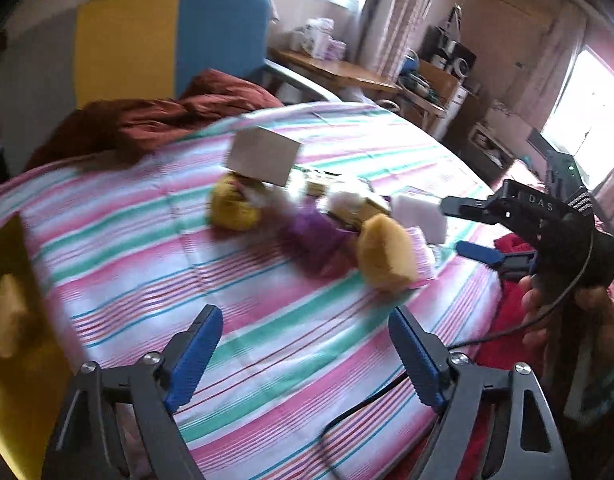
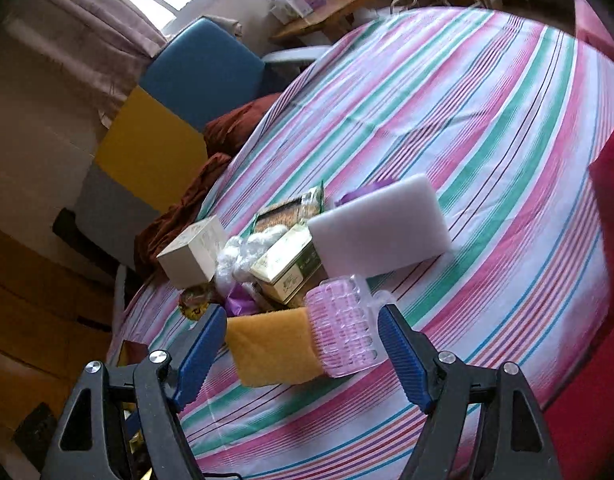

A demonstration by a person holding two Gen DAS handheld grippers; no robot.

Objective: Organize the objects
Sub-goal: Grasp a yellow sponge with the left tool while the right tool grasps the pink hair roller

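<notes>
Striped bedsheet (image 2: 487, 128) bears jumbled objects; left claw (image 1: 303, 354) and right claw (image 2: 303, 350) gape empty.

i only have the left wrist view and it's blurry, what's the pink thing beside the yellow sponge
observer: The right wrist view shows a clear pink plastic piece with ribs, butted against the yellow sponge.
operator: and the white block behind it
observer: The white foam block has its left edge overlapping a green-printed box.
operator: right gripper on anything
observer: No, the right gripper is open, with the sponge just ahead of its fingers.
</notes>
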